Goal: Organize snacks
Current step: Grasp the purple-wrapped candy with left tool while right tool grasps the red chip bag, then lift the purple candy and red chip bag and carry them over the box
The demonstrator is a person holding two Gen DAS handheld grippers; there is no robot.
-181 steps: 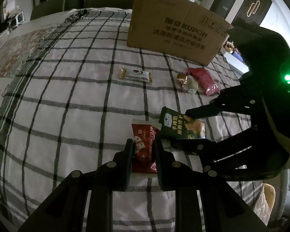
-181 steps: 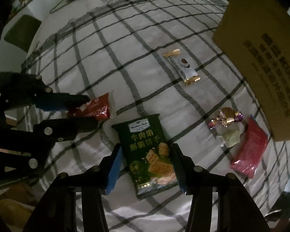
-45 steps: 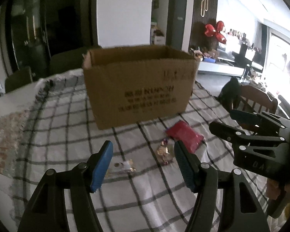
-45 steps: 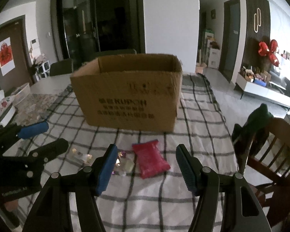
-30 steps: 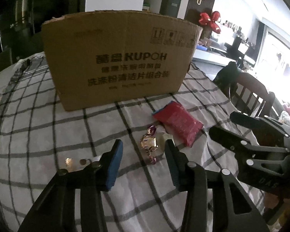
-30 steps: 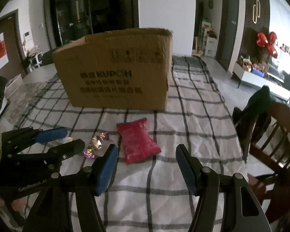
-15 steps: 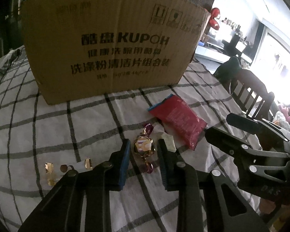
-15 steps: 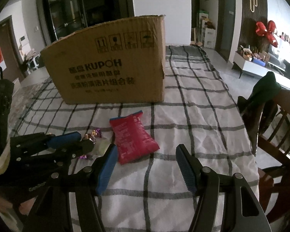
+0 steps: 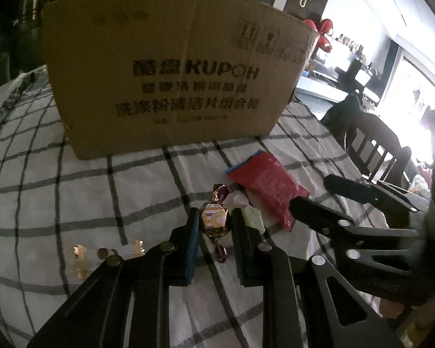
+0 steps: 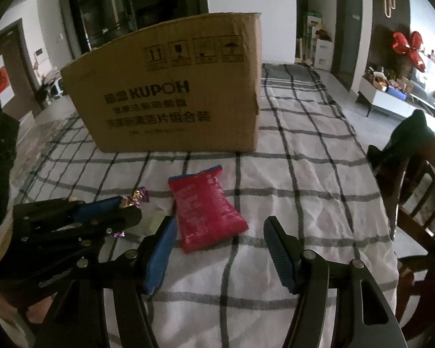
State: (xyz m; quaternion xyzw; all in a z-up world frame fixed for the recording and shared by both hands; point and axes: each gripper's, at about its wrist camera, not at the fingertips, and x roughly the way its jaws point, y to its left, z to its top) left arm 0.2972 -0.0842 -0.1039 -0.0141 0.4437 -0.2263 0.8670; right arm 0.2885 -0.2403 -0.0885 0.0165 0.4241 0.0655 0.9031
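My left gripper (image 9: 214, 224) is shut on a gold and purple wrapped candy (image 9: 214, 221) on the checked tablecloth; it also shows in the right wrist view (image 10: 133, 200). A red snack packet (image 10: 207, 206) lies just right of it, also seen in the left wrist view (image 9: 265, 187). My right gripper (image 10: 220, 249) is open and empty, just in front of the red packet. A pale green wrapped sweet (image 9: 252, 217) lies beside the candy. A brown cardboard box (image 10: 174, 98) stands upright behind them.
A gold-ended snack bar (image 9: 107, 253) lies to the left of my left gripper. A wooden chair (image 10: 414, 203) stands at the table's right edge. The checked cloth (image 10: 304, 174) covers the table.
My left gripper has moved forward and closed from open onto the wrapped candy. My right gripper has come lower and nearer to the red packet, still open.
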